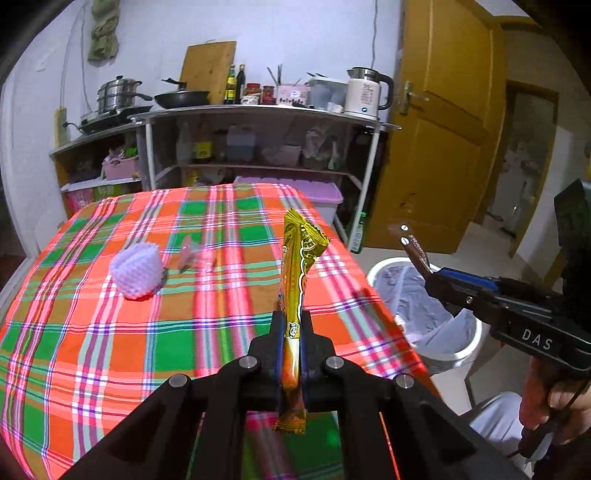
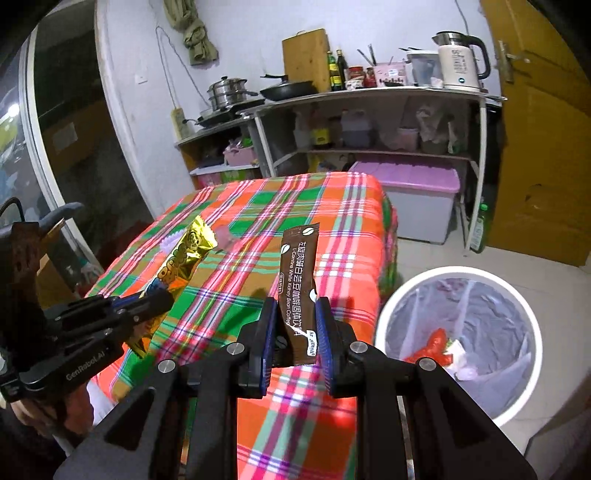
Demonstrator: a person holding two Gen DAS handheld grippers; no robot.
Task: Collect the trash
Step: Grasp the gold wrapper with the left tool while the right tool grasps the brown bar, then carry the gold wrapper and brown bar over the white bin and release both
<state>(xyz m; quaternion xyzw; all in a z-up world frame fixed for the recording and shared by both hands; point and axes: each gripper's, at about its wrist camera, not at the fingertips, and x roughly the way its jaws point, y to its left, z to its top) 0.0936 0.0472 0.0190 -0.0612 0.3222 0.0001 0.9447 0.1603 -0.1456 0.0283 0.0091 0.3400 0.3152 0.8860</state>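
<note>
Left tongs (image 1: 291, 332) | tilted down, clamping gold wrapper (image 1: 301, 254) | right tongs (image 2: 295, 325) | gripping brown sachet (image 2: 297, 273)

White walls (image 1: 303, 33), shelving unit (image 2: 369, 122), yellow door (image 1: 443, 129), pale tiled floor (image 2: 524, 266).

The bin (image 2: 458, 291) stands on the floor right of the table (image 2: 332, 221), shelves (image 2: 369, 99) behind both

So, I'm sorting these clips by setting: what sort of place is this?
Most likely a home kitchen: a steel steamer pot, a black frying pan and an electric kettle stand on open shelving behind a table with a plaid cloth.
</note>
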